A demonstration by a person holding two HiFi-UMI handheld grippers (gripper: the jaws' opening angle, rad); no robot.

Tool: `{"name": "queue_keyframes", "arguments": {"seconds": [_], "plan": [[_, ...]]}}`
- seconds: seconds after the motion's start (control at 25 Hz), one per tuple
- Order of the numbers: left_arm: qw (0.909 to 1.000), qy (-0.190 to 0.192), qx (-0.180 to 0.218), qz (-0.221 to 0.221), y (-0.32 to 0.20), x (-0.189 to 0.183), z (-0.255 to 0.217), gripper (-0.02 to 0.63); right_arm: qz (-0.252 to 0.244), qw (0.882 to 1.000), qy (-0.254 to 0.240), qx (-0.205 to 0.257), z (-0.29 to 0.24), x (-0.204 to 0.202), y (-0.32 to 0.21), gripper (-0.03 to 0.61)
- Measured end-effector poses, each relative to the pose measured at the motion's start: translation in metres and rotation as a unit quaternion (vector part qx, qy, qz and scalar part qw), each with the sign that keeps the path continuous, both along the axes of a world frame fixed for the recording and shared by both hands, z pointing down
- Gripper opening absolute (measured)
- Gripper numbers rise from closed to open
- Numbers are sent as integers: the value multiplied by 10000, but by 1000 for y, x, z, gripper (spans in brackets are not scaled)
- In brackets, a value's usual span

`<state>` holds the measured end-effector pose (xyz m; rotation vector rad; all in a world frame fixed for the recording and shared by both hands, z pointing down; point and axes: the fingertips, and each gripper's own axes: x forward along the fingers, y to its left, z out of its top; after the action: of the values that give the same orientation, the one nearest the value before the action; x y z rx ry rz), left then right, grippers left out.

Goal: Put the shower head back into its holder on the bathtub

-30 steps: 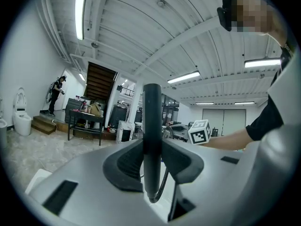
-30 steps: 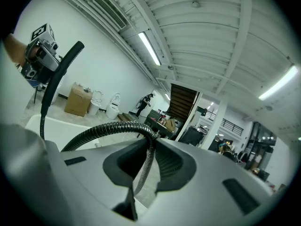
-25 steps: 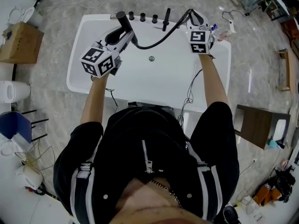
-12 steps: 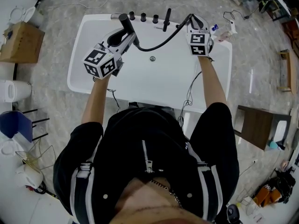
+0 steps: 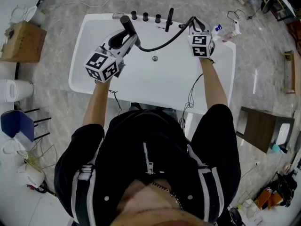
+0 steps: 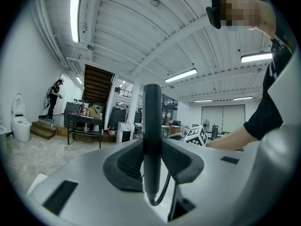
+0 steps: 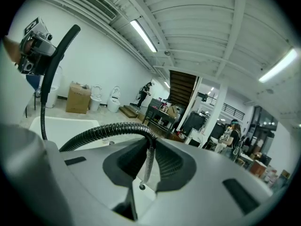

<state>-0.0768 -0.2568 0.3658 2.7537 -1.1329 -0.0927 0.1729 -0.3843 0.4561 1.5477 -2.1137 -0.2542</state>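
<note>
- Head view: left claw point(image 5: 123, 39) is clamped on the shower head point(image 5: 126, 25), which stands upright over the bathtub point(image 5: 77, 60) far rim, likely lined up for a holder near the knobs point(image 5: 146, 17).
- Right claw point(image 5: 194, 22) pinches the hose point(image 5: 162, 39) at the bathtub far-right corner, probably to control slack.
- Can't tell which fitting is the holder.

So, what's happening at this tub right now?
A person leans over the white bathtub with a gripper in each hand. The left gripper is shut on the black stick-shaped shower head, held near the far rim. The right gripper is shut on its black ribbed hose. The head is not yet docked.
</note>
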Motion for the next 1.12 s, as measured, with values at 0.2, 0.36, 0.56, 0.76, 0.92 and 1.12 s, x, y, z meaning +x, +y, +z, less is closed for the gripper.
{"name": "queue_keyframes", "arguments": {"seconds": [0.2,0.36,0.56,0.76,0.92,1.12], "plan": [[10000,-42,53,-38,-2,4,2,130,22,9999,-70,-143,14,4,-6,64],[10000,-8,52,-70,-5,4,7,132,26,9996,-123,-270,26,6,-12,64],[9999,37,3,-147,-11,8,12,132,74,9988,-184,-441,43,15,-21,64],[9999,69,-24,-153,-15,14,13,131,161,9974,-329,-615,58,24,-29,64],[9997,90,-93,-193,-17,15,19,131,177,9963,-354,-759,73,25,-33,64],[9996,115,-95,-221,-21,16,23,130,170,9952,-336,-899,91,27,-40,64]]}}
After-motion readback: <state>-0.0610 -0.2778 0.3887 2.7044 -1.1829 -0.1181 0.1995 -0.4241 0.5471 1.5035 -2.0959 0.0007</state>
